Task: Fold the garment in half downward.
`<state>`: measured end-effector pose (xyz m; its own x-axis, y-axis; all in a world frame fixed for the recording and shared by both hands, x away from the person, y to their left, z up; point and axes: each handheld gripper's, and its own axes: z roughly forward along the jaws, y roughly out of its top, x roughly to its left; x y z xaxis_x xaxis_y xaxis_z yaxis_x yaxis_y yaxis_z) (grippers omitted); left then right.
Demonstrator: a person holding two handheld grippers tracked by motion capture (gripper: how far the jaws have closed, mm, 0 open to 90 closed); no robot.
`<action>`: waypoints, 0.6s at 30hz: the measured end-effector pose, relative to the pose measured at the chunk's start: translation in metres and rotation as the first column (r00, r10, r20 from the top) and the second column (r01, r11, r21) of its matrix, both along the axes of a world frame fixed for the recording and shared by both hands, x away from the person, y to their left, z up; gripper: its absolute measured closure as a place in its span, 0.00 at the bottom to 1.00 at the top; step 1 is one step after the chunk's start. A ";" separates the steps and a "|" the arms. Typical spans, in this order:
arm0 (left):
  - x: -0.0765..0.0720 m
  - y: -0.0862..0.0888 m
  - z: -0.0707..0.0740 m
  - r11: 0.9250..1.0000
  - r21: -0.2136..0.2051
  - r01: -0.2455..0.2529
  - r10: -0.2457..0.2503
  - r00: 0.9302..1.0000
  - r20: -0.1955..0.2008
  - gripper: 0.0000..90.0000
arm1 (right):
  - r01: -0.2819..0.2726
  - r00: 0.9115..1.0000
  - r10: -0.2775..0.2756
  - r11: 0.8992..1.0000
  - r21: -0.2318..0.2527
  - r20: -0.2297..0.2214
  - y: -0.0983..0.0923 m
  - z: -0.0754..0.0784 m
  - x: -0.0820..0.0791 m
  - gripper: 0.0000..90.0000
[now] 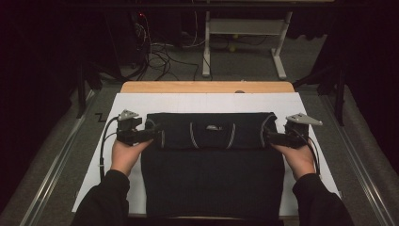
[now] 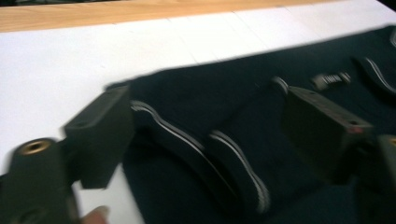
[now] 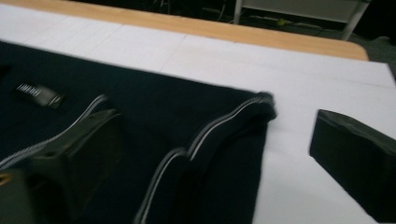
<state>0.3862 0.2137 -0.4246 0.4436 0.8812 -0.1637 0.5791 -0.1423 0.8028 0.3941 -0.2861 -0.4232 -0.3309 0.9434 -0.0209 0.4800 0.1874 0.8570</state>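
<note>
Dark navy garment lies flat on a white sheet that covers most of a wooden table, its knit-looking cloth matte and soft, folded so that a band across the far part lies doubled over the wider lower panel. Thin pale piping curves along the folded edges, and a small label sits at the middle of that band. In the left gripper view the piped edges show as thick rounded folds lying between the two black jaws; in the right gripper view a similar piped corner reaches toward the bare white sheet. White margin stays free beyond the far edge of the cloth and in narrower strips at both sides, while the near hem runs almost to the table's front edge. The left gripper meets the left end of the folded band, the left hand behind it, palm low on the sheet, sleeve dark. The right gripper mirrors it at the right end, the right hand angled inward. Both claws stand spread apart, jaws straddling the fold ends; whether either jaw presses the cloth cannot be told, since the gripper views are blurred.
</note>
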 end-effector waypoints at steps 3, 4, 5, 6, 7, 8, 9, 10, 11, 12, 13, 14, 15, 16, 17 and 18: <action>-0.012 -0.007 -0.011 0.999 -0.006 0.045 -0.045 0.999 -0.009 0.13 | -0.041 0.999 0.041 0.999 0.003 -0.014 0.005 -0.008 -0.012 0.00; -0.015 -0.009 -0.014 0.998 -0.002 0.060 -0.060 0.998 -0.016 0.13 | -0.051 0.998 0.051 0.999 -0.002 -0.022 0.008 -0.011 -0.016 0.00; -0.016 -0.012 -0.019 0.997 0.009 0.076 -0.075 0.997 -0.024 0.14 | -0.071 0.997 0.071 0.997 -0.013 -0.038 0.012 -0.018 -0.020 0.02; -0.017 -0.014 -0.024 0.996 0.022 0.089 -0.088 0.995 -0.044 0.14 | -0.071 0.997 0.071 0.997 -0.013 -0.038 0.012 -0.018 -0.020 0.02; -0.016 -0.017 -0.030 0.995 0.037 0.098 -0.095 0.992 -0.080 0.20 | -0.100 0.991 0.096 0.994 -0.037 -0.096 0.016 -0.027 -0.022 0.12; -0.014 -0.019 -0.033 0.993 0.044 0.105 -0.100 0.989 -0.105 0.20 | -0.100 0.991 0.096 0.994 -0.037 -0.096 0.016 -0.027 -0.022 0.12; -0.012 -0.022 -0.038 0.991 0.049 0.122 -0.115 0.985 -0.130 0.29 | -0.110 0.987 0.103 0.993 -0.045 -0.126 0.017 -0.033 -0.021 0.26; -0.011 -0.023 -0.040 0.990 0.057 0.129 -0.121 0.983 -0.137 0.29 | -0.110 0.987 0.103 0.993 -0.045 -0.126 0.017 -0.033 -0.021 0.26; -0.010 -0.025 -0.043 0.988 0.067 0.139 -0.128 0.980 -0.149 0.34 | -0.109 0.985 0.102 0.993 -0.046 -0.136 0.018 -0.036 -0.021 0.29; -0.009 -0.027 -0.045 0.987 0.075 0.141 -0.128 0.978 -0.163 0.39 | -0.111 0.982 0.102 0.993 -0.051 -0.158 0.018 -0.039 -0.019 0.34; -0.009 -0.029 -0.046 0.987 0.088 0.138 -0.123 0.979 -0.161 0.40 | -0.119 0.979 0.107 0.991 -0.057 -0.176 0.019 -0.041 -0.017 0.37; -0.010 -0.030 -0.046 0.985 0.110 0.132 -0.115 0.982 -0.147 0.43 | -0.120 0.978 0.106 0.990 -0.071 -0.178 0.020 -0.043 -0.017 0.42; -0.011 -0.030 -0.047 0.984 0.117 0.132 -0.115 0.983 -0.144 0.47 | -0.120 0.981 0.104 0.988 -0.093 -0.164 0.021 -0.043 -0.017 0.49; -0.012 -0.031 -0.047 0.983 0.128 0.133 -0.115 0.984 -0.139 0.55 | -0.124 0.979 0.106 0.987 -0.097 -0.173 0.022 -0.044 -0.016 0.55; -0.012 -0.031 -0.047 0.981 0.142 0.131 -0.113 0.985 -0.132 0.59 | -0.125 0.978 0.104 0.987 -0.104 -0.182 0.022 -0.045 -0.015 0.58; -0.013 -0.031 -0.048 0.980 0.149 0.131 -0.112 0.986 -0.125 0.59 | -0.125 0.978 0.104 0.987 -0.104 -0.182 0.022 -0.045 -0.015 0.58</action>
